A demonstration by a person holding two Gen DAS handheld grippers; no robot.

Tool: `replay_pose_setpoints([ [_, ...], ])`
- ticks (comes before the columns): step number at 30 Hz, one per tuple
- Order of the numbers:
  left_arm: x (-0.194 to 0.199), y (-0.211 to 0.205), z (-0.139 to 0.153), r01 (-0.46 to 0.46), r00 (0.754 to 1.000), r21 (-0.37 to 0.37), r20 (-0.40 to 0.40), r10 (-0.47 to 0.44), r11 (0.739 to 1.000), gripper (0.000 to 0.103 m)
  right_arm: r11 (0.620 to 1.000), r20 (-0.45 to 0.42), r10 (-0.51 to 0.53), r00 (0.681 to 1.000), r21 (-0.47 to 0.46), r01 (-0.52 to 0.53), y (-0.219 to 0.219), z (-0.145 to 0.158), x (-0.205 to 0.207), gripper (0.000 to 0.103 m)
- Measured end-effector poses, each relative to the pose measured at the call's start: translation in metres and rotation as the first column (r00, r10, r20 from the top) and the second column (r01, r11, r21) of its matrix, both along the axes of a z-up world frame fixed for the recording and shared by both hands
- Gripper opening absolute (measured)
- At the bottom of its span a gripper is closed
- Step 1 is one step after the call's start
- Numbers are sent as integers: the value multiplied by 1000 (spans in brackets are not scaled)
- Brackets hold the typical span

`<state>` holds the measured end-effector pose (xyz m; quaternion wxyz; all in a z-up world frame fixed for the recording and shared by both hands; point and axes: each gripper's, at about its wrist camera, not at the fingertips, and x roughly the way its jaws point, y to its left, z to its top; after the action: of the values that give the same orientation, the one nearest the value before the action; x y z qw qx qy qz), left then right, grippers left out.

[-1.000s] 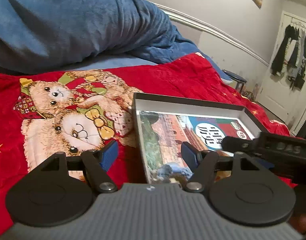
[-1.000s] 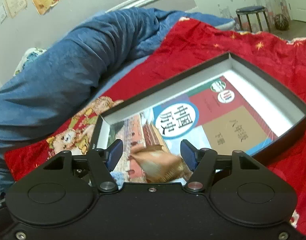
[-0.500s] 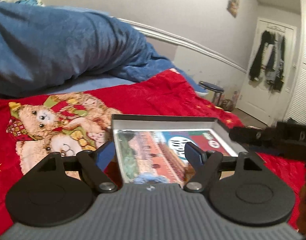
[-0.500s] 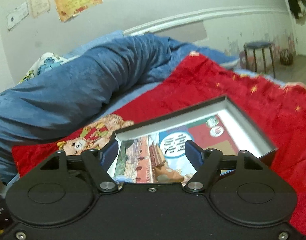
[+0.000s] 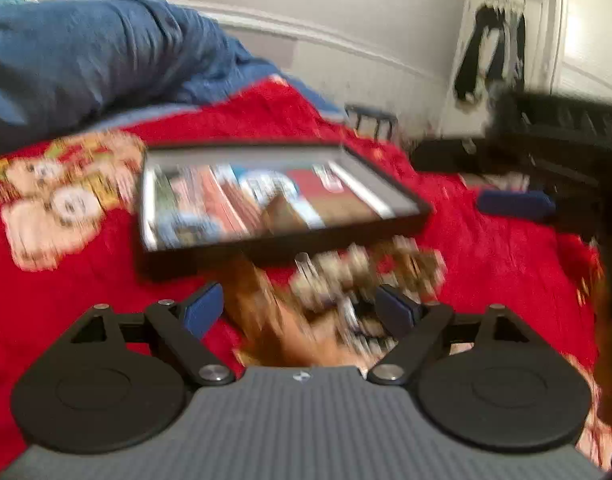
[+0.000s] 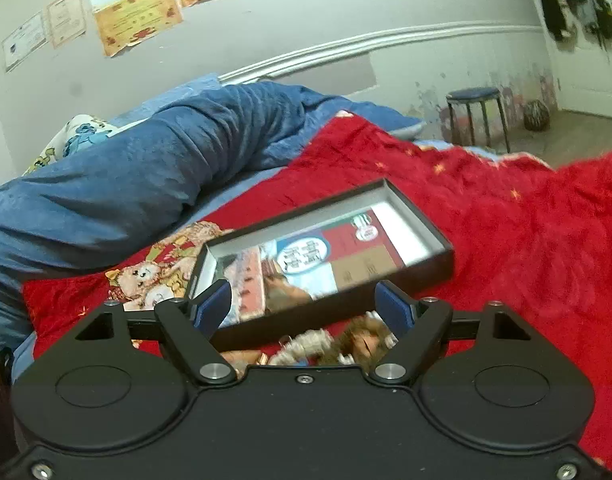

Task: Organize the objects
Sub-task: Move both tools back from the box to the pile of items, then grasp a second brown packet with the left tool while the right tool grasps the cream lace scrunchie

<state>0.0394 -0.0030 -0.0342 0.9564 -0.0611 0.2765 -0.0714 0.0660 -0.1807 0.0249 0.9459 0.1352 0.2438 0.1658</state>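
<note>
A red blanket point(image 6: 526, 240) printed with teddy bears covers the bed; a blue duvet point(image 6: 145, 168) lies bunched; the black box point(image 6: 426, 268) has a pale lining; the stool point(image 6: 472, 96) seat is dark blue.

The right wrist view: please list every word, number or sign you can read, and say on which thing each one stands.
"中国历史": white round label on the book lying in the black box, seen tilted and slightly blurred.
Small round marks near the book's top corner: too small to read.
Brown panel of the book cover: characters blurred, unreadable.
Certificates on the wall: print too small to read.
Left wrist view: everything blurred, nothing readable.
</note>
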Motion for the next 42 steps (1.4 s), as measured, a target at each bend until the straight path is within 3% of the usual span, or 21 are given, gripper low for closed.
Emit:
replay_pose_setpoints([
  [2, -4, -6, -8, -19, 999, 23, -26, 19, 1000, 90, 1000, -9, 3, 1000, 19, -3, -5, -10, -4, 76],
  [7, 3, -11, -16, -57, 998, 91, 2, 57, 994, 88, 999, -23, 40, 999, 32, -40, -5, -38, -16, 70],
  [11, 13, -5, -22, -82, 995, 57, -58, 86, 995, 78, 999, -59, 21, 998, 28, -19, -3, -52, -13, 59],
  [16, 19, -9, -28, -60, 994, 93, -82, 68, 994, 64, 998, -151, 54, 987, 46, -48, 0, -74, -4, 49],
  [19, 23, -10, -31, -58, 993, 103, -92, 68, 993, 61, 999, -156, 32, 987, 14, -30, 5, -80, -1, 49],
  [25, 27, -13, -35, -42, 993, 129, -108, 56, 991, 64, 999, -149, -47, 988, -16, 45, 10, -98, 8, 45],
  [31, 28, -16, -36, -32, 992, 158, -113, 50, 987, 65, 999, -132, -37, 991, -35, 33, 11, -101, 9, 44],
  [35, 28, -19, -37, -34, 992, 173, -114, 54, 984, 65, 998, -109, -42, 993, 37, 46, 5, -115, 8, 43],
  [37, 27, -22, -37, -29, 993, 192, -105, 50, 981, 54, 998, -98, -43, 994, 48, 48, 3, -114, 5, 42],
  [42, 26, -24, -38, -16, 995, 203, -93, 36, 979, 47, 997, -104, -35, 994, 64, 42, 1, -117, 7, 30],
])
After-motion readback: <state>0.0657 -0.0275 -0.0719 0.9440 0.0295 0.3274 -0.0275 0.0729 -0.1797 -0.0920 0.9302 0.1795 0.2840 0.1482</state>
